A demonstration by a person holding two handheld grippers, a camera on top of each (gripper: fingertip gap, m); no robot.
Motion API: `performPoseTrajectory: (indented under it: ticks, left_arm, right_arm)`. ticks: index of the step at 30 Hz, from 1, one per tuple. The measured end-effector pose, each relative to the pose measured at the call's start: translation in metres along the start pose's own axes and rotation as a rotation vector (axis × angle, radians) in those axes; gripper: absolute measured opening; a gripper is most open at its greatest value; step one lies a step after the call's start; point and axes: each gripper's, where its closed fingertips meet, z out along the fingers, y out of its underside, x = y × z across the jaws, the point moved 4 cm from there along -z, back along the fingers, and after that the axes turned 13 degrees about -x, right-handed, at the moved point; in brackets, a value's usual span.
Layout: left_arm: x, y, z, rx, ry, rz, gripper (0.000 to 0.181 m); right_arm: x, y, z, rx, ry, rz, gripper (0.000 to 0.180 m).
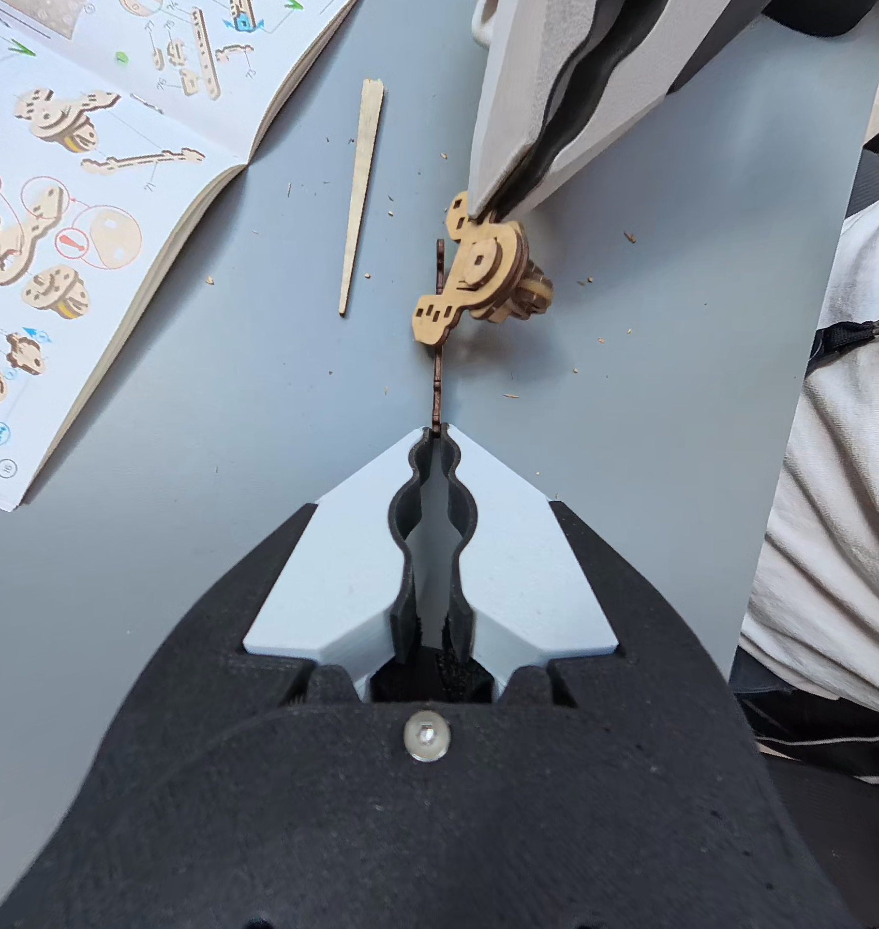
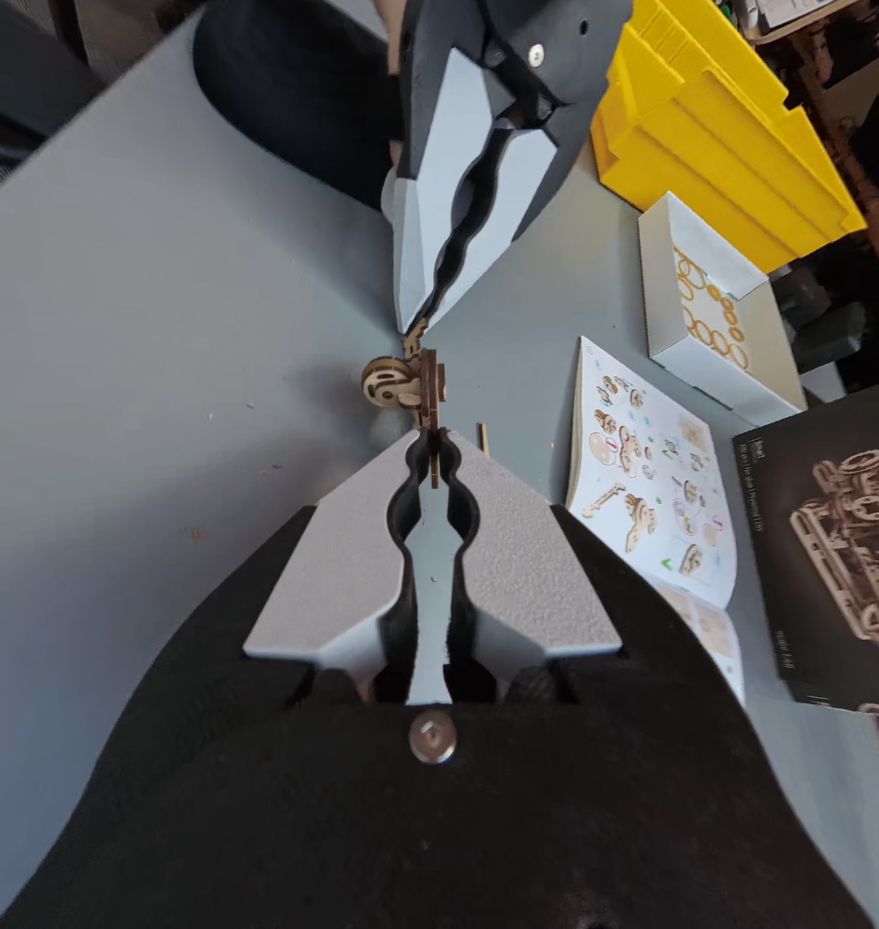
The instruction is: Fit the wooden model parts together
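Note:
My left gripper (image 1: 437, 430) is shut on the end of a thin dark wooden strip (image 1: 438, 382), seen edge-on. The strip runs up against the left side of a light wooden assembly (image 1: 477, 274), a lobed plate with stacked discs. My right gripper (image 1: 487, 213) comes in from the top right and is shut on the plate's upper lobe. In the right wrist view my right gripper (image 2: 434, 437) clamps the plate edge-on (image 2: 433, 452). A round wheel part (image 2: 387, 384) sticks out to its left. The left gripper (image 2: 417, 327) holds the strip (image 2: 413, 341) from above. Both parts hang above the grey table (image 1: 176, 452).
An open instruction booklet (image 1: 100, 201) lies at the left, also in the right wrist view (image 2: 648, 477). A loose wooden stick (image 1: 362, 196) lies beside it. Yellow bins (image 2: 718, 130), a white box of wooden rings (image 2: 703, 311) and a black kit box (image 2: 829, 553) stand further off. A person's clothing (image 1: 839, 452) is at the table edge. Across from one pair of fingers to the other is roughly 7 centimetres.

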Motion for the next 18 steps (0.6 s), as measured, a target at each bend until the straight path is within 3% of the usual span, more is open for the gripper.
performPoseTrajectory:
  ticks: [5, 8, 15, 18]
  left_arm:
    - [0.013, 0.006, -0.013, 0.026, 0.062, -0.101, 0.001]
    - [0.026, 0.015, -0.017, 0.011, 0.099, -0.160, 0.001]
    - [0.065, 0.026, -0.022, 0.061, 0.287, -0.255, 0.001]
    - [0.072, 0.027, -0.021, 0.085, 0.343, -0.276, 0.001]
  right_arm:
    - [0.025, -0.004, -0.007, 0.214, -0.400, 0.645, 0.001]
    - [0.027, 0.007, 0.010, 0.151, -0.610, 0.928, 0.001]
    - [0.012, 0.012, 0.036, 0.026, -0.818, 1.216, 0.001]
    - [0.014, 0.019, 0.042, -0.027, -0.750, 1.217, 0.004]
